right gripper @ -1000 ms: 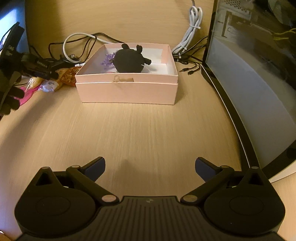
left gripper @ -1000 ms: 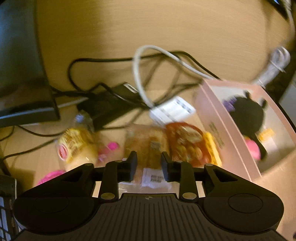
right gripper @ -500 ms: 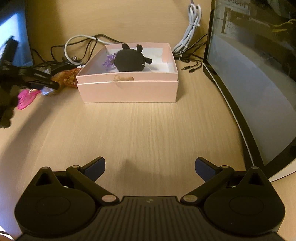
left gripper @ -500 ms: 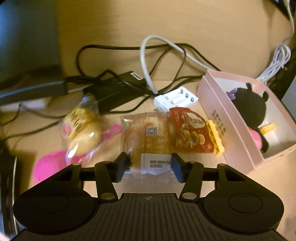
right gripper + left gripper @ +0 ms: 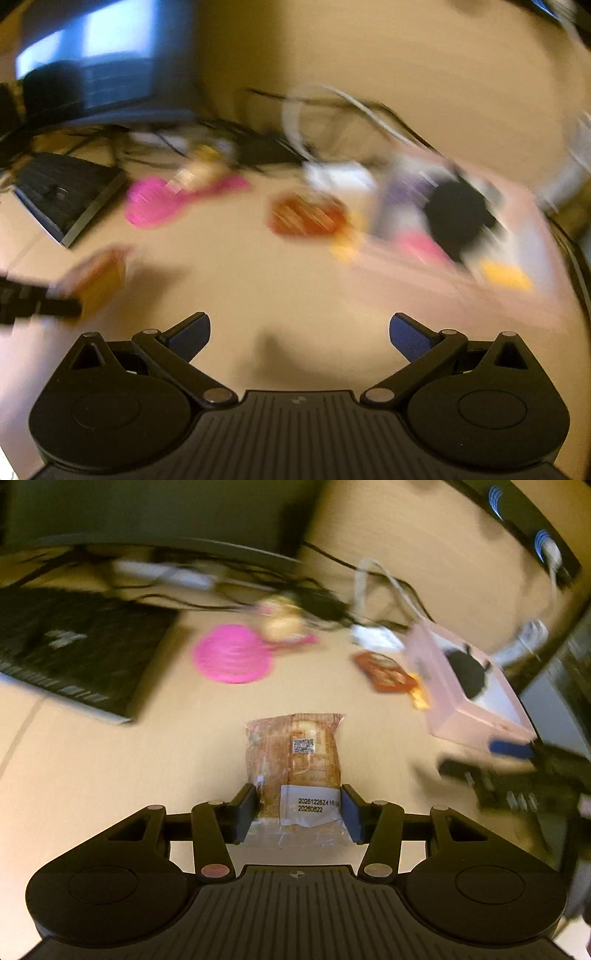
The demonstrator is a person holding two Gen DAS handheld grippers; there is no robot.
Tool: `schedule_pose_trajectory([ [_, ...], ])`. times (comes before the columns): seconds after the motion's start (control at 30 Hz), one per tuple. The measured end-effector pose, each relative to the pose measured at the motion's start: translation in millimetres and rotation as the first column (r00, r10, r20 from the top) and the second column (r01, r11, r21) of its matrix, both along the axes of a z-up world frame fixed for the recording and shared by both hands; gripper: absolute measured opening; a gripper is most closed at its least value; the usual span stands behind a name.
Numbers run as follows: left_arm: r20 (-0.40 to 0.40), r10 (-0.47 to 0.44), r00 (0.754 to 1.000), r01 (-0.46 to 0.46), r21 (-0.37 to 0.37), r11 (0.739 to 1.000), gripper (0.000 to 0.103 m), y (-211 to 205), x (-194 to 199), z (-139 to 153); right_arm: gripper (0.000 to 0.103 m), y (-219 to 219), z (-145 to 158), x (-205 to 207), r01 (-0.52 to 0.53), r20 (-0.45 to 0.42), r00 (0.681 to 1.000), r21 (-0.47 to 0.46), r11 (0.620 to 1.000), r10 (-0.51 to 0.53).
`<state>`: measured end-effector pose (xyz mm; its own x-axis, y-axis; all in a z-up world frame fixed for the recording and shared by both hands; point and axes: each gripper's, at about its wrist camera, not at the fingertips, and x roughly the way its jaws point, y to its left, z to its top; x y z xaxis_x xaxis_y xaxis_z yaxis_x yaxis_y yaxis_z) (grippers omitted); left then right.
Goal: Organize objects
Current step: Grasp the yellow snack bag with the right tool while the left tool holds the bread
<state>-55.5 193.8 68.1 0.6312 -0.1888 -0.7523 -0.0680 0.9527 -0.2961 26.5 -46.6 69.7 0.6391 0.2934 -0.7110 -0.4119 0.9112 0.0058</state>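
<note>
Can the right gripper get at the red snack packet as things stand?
Probably yes: the right gripper is open and empty, and bare desk lies between it and the red snack packet. Heavy blur limits certainty.

The pink box (image 5: pixel 476 716) is the landmark. Left of it, a broad stretch of bare bench (image 5: pixel 155 760) runs to the keyboard (image 5: pixel 70 653). Hard against the box's left wall lie a red snack packet (image 5: pixel 384 674) and a small yellow piece (image 5: pixel 419 698). Farther left and back sit a pink round thing (image 5: pixel 232 653) and a tangle of cables (image 5: pixel 332 605). In front of the box, the bench (image 5: pixel 280 280) lies bare before the right gripper's (image 5: pixel 299 334) spread fingers (image 5: pixel 410 336).
</note>
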Motion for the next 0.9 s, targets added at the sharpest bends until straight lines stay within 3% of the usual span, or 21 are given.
schedule_pose_trajectory([
  [0.13,0.022,0.082,0.996,-0.081,-0.012,0.997,0.053,32.3,-21.0,7.6,0.103,61.0,14.0,44.4,-0.080,0.040,0.996,0.049,0.996,0.079],
  [0.3,0.027,0.111,0.993,-0.109,-0.059,0.992,0.053,56.8,-34.2,10.6,0.103,125.9,14.3,104.1,-0.035,0.036,0.999,0.095,0.995,0.032],
  [0.4,0.036,0.096,0.995,-0.094,-0.055,0.994,0.053,60.7,-35.3,11.3,0.103,155.4,4.0,135.2,0.006,0.009,1.000,0.077,0.997,-0.006],
  [0.47,0.040,0.082,0.996,-0.080,-0.037,0.996,0.053,61.3,-36.5,12.5,0.098,166.2,-4.3,152.1,0.022,-0.025,0.999,0.074,0.997,-0.020],
  [0.53,0.037,0.069,0.997,-0.068,-0.030,0.997,0.053,62.3,-38.5,13.0,0.076,175.9,-11.2,163.8,0.003,-0.074,0.997,0.066,0.998,0.002],
  [0.57,0.033,0.063,0.998,-0.062,-0.027,0.998,0.053,61.9,-37.9,12.7,0.071,178.7,-13.4,165.8,-0.010,-0.091,0.996,0.059,0.998,0.015],
  [0.6,0.028,0.058,0.998,-0.057,-0.025,0.998,0.054,62.4,-36.2,12.1,0.056,180.2,-14.8,165.2,-0.019,-0.096,0.995,0.044,0.999,0.023],
  [0.63,0.023,0.054,0.998,-0.053,-0.024,0.998,0.054,62.9,-33.7,11.0,0.051,179.3,-15.5,163.1,-0.039,-0.101,0.994,0.035,0.999,0.042],
  [0.9,0.009,-0.065,0.998,0.065,-0.045,0.997,0.054,32.1,-5.7,4.5,0.049,115.4,2.4,108.4,-0.054,-0.076,0.995,0.051,0.997,0.057],
])
